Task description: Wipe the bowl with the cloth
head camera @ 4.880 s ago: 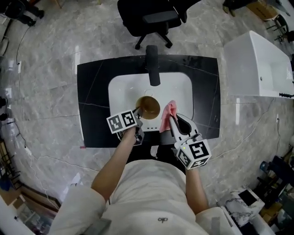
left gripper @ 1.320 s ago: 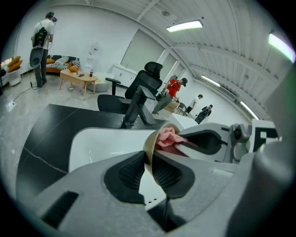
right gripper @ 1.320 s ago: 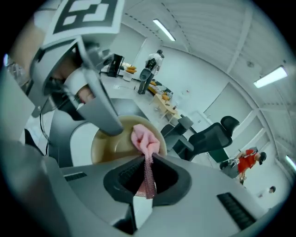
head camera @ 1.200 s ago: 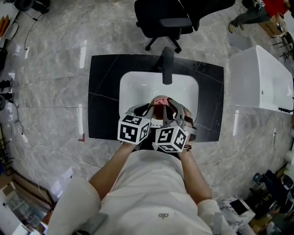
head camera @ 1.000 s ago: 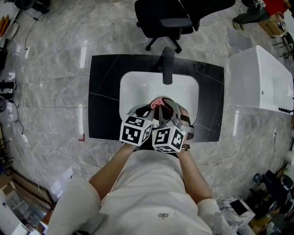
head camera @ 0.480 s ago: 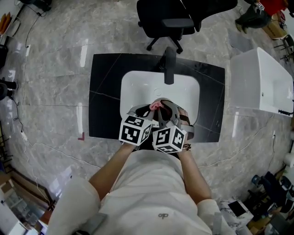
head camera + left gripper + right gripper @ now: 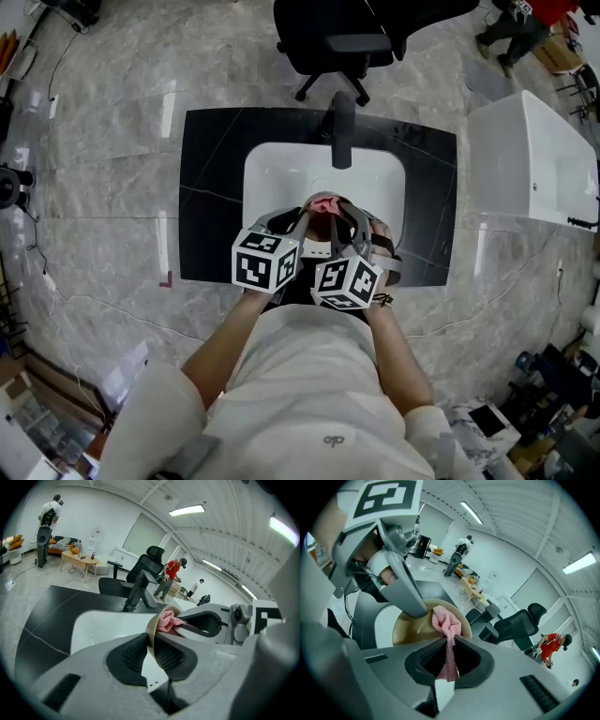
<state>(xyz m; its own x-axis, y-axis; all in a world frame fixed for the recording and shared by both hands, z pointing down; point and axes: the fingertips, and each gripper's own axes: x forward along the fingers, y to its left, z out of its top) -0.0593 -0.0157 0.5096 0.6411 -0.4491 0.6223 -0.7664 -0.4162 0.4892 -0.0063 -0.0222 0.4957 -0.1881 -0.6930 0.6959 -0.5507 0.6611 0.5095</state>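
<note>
Over the sink (image 7: 272, 178), the left gripper (image 7: 151, 649) holds the bowl (image 7: 405, 632) by its rim, tilted toward the right gripper (image 7: 449, 662), evidently so the cloth (image 7: 446, 619) can reach the inside. Left jaws stand narrowly apart, having just eased slightly wider, with the thin rim pinched between the pads. Right jaws are pressed together on a tail of the cloth; its bunched head sits within the bowl's mouth. Whether it presses the inner wall is not clear from these views, though it appears so.
</note>
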